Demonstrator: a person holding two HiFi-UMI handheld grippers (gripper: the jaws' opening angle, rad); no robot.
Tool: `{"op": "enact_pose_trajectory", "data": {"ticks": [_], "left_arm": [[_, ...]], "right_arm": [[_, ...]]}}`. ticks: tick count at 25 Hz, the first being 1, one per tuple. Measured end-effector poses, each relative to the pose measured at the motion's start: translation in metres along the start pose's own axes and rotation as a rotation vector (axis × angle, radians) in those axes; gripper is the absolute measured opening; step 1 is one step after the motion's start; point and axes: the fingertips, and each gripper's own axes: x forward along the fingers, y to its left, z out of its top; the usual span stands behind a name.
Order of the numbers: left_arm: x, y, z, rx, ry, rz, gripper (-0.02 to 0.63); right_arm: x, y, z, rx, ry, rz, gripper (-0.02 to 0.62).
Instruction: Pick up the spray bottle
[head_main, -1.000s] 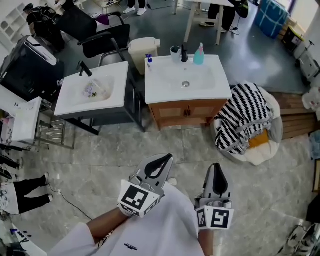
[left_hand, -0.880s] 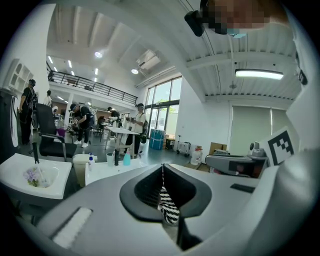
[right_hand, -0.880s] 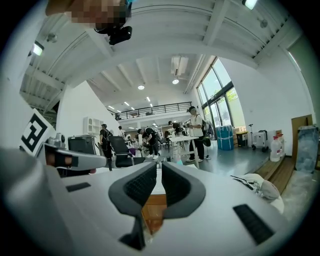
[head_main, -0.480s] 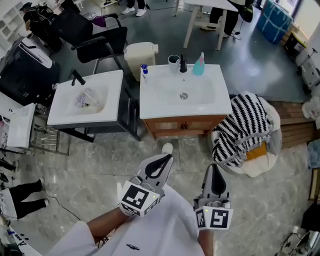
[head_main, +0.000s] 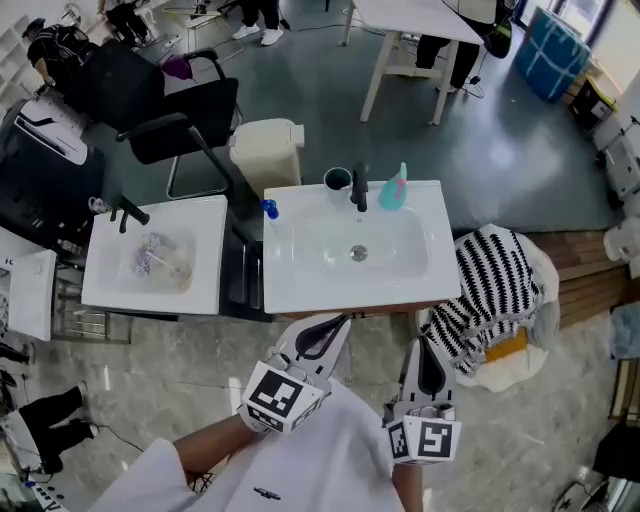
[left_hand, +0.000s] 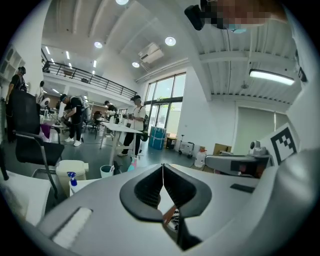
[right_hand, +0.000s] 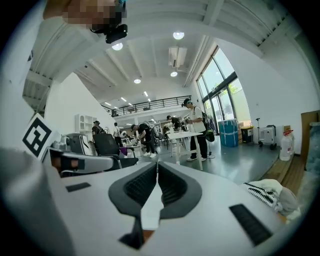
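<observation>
White sinks (head_main: 300, 288), two; one spray bottle (head_main: 269, 209); left gripper (head_main: 341, 321) and right gripper (head_main: 426, 342) both closed, empty.

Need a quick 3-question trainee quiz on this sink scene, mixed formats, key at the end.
1. True or false: the left hand-held gripper and the right hand-held gripper are both shut and empty.
2. In the head view, what stands just right of the black faucet on the white sink? A) cup B) teal bottle C) folded towel
3. Fill in: the blue-topped bottle stands at the sink's back ____ corner.

Key: 1 true; 2 B; 3 left.
</observation>
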Motion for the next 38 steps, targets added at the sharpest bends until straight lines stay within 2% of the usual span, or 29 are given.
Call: {"op": "enact_pose_trajectory", "data": {"ticks": [6, 11, 15, 20, 28, 33, 38], "left_arm": [[0.074, 0.051, 0.037, -0.006, -0.009, -0.018, 0.008], [0.117, 0.063, 0.044, -0.009, 0.007, -0.001, 0.008], [0.145, 0.059, 0.034, -0.001, 0.048, 0.044, 0.008], [0.164, 0.074, 0.047, -0.037, 0.028, 0.137, 0.008], [0.186, 0.076, 0.057, -0.036, 0.013, 0.182, 0.008], [0.208, 0.077, 0.055, -0.032, 0.033, 0.184, 0.008], [0.227, 0.085, 0.052, -0.021, 0.05, 0.22, 0.009]], "right_arm": [[0.088, -0.022, 0.013, 0.012, 0.021, 0.014, 0.006], [0.13, -0.05, 0.024, -0.027, 0.02, 0.049, 0.008], [0.15, -0.075, 0.022, -0.008, 0.028, 0.109, 0.008], [0.175, -0.085, 0.035, -0.033, 0.031, 0.182, 0.008], [0.197, -0.102, 0.041, -0.023, 0.03, 0.216, 0.008], [0.212, -0.11, 0.042, -0.019, 0.036, 0.235, 0.008], [0.227, -0.117, 0.037, -0.013, 0.048, 0.25, 0.008]]}}
